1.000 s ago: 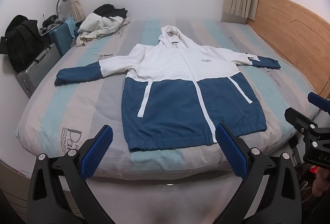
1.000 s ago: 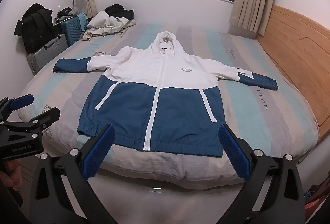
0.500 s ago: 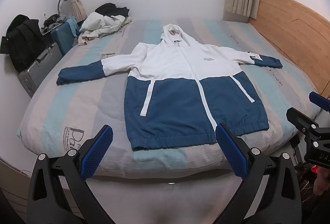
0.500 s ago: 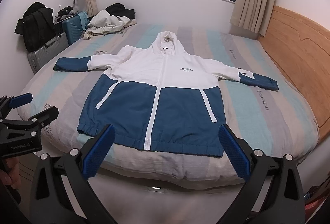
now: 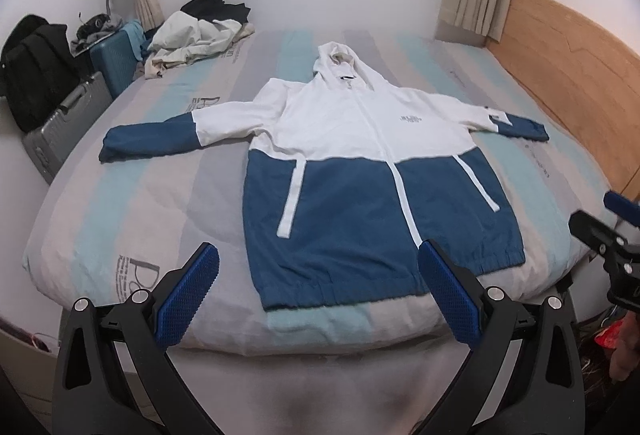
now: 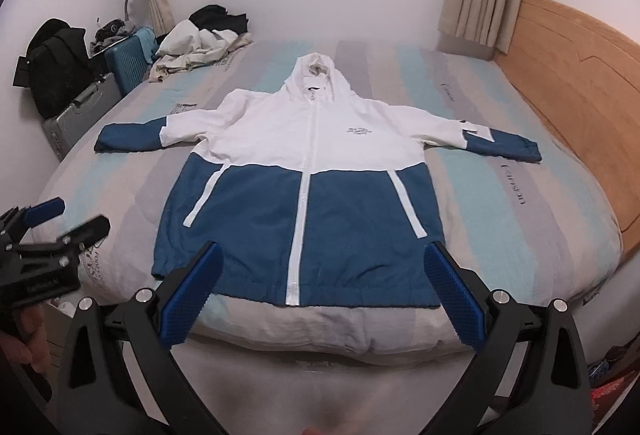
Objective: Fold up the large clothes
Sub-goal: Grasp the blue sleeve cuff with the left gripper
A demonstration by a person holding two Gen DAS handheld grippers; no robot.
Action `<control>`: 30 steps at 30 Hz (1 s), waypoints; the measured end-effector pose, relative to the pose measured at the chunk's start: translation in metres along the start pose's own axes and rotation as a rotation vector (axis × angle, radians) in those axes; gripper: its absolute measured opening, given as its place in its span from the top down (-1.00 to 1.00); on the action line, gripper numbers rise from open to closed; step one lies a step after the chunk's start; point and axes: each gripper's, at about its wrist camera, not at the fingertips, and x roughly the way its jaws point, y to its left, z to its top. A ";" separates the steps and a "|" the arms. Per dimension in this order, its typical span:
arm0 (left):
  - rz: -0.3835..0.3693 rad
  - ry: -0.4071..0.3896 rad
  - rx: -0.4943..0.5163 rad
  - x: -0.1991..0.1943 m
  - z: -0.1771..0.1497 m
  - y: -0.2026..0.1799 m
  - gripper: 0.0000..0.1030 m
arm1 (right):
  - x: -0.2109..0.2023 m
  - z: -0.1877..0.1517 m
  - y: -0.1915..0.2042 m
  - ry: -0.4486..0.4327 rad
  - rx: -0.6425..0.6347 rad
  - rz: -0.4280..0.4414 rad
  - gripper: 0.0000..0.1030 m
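A white and blue hooded jacket [image 5: 360, 171] [image 6: 308, 171] lies flat and face up on the bed, zipped, both sleeves spread out, hem toward me. My left gripper [image 5: 318, 267] hangs open before the hem's left part, holding nothing. My right gripper [image 6: 322, 267] is open too, short of the hem's middle, empty. Each gripper shows at the edge of the other's view: the right gripper [image 5: 604, 219] and the left gripper [image 6: 64, 219].
The striped bed [image 5: 132, 203] fills the room's middle. A heap of clothes [image 5: 200, 35] lies at its far left corner. Suitcases [image 5: 68, 115] and a black backpack [image 5: 36, 71] stand along the left wall. A wooden headboard [image 6: 572, 67] runs along the right.
Both grippers have crept slightly closer to the bed and risen a little; the jacket has not moved.
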 end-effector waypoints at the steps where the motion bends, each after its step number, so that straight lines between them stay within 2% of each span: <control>1: 0.001 0.000 -0.001 0.002 0.005 0.005 -0.88 | 0.001 0.005 0.003 0.002 -0.005 -0.013 -0.86; 6: 0.002 0.016 -0.029 0.018 0.039 0.043 -0.88 | 0.011 0.035 0.014 0.021 -0.007 -0.054 -0.86; 10: 0.045 0.018 -0.067 0.056 0.066 0.075 -0.88 | 0.046 0.062 0.010 0.019 -0.006 -0.058 -0.86; 15: 0.113 0.037 -0.149 0.139 0.104 0.125 -0.88 | 0.134 0.102 0.002 -0.003 -0.041 -0.003 -0.86; 18: 0.116 0.019 -0.176 0.179 0.119 0.146 -0.88 | 0.194 0.131 -0.003 0.015 -0.059 0.033 -0.86; 22: 0.156 0.054 -0.226 0.224 0.133 0.182 -0.88 | 0.260 0.175 0.003 0.053 -0.121 0.069 -0.86; 27: 0.234 0.109 -0.267 0.272 0.143 0.264 -0.88 | 0.310 0.227 0.022 0.065 -0.162 0.061 -0.86; 30: 0.268 0.127 -0.330 0.297 0.146 0.327 -0.88 | 0.338 0.250 0.037 0.060 -0.174 0.038 -0.86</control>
